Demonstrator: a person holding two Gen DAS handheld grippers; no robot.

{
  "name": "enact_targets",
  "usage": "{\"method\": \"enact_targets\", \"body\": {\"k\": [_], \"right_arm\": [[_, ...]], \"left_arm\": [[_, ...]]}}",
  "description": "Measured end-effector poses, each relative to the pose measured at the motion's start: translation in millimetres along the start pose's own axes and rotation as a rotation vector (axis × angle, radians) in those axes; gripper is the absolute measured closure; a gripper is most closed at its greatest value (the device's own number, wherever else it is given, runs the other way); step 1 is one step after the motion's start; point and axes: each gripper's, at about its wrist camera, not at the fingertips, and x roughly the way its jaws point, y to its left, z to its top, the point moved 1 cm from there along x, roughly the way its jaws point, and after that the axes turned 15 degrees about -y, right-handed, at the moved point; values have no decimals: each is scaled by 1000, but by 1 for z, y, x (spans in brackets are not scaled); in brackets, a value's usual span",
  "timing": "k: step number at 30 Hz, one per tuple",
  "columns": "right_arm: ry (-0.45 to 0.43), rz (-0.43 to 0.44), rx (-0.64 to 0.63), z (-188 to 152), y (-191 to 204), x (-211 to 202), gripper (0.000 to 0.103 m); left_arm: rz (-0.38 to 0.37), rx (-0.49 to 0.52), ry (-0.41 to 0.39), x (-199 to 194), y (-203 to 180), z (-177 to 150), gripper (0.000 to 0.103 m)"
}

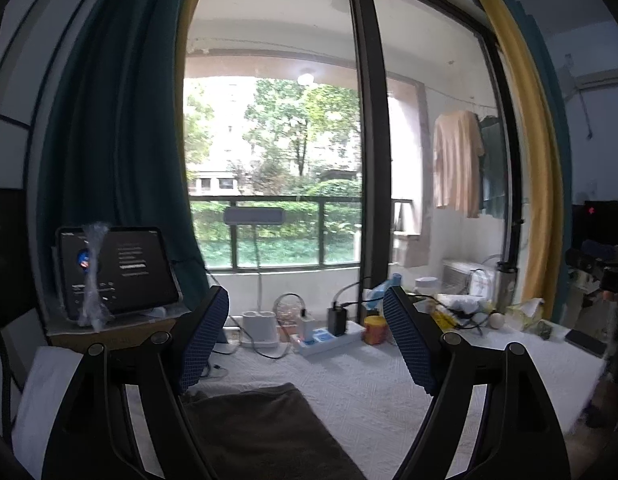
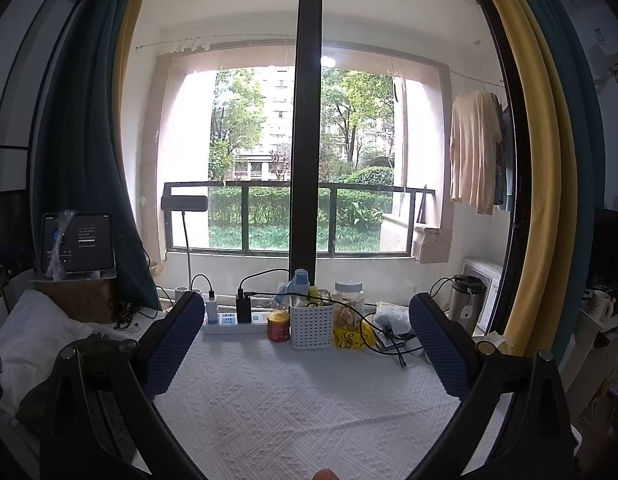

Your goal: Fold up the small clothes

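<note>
Your left tongs [image 1: 309,336], spread wide and empty, hover just above the dark brown cloth [image 1: 269,432] at the table's [image 2: 309,400] near-left edge, nearer than your equally open, empty right tongs [image 2: 309,344].

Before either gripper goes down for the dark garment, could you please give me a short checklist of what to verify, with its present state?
1. Left gripper open and empty: ok.
2. Right gripper open and empty: ok.
3. Dark garment below the left gripper, on the white cloth: ok.
4. Garment lying flat with edges visible: cannot tell, since only part of it shows.
5. Cables and power strip at the far edge, off the folding area: ok.
</note>
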Motion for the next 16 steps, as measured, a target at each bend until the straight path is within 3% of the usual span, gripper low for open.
{"method": "enact_targets", "body": {"k": [16], "right_arm": [[7,-1,-14,-2,1,-2,2]], "left_arm": [[-63,31,10,-2,-11,-3,21]]}}
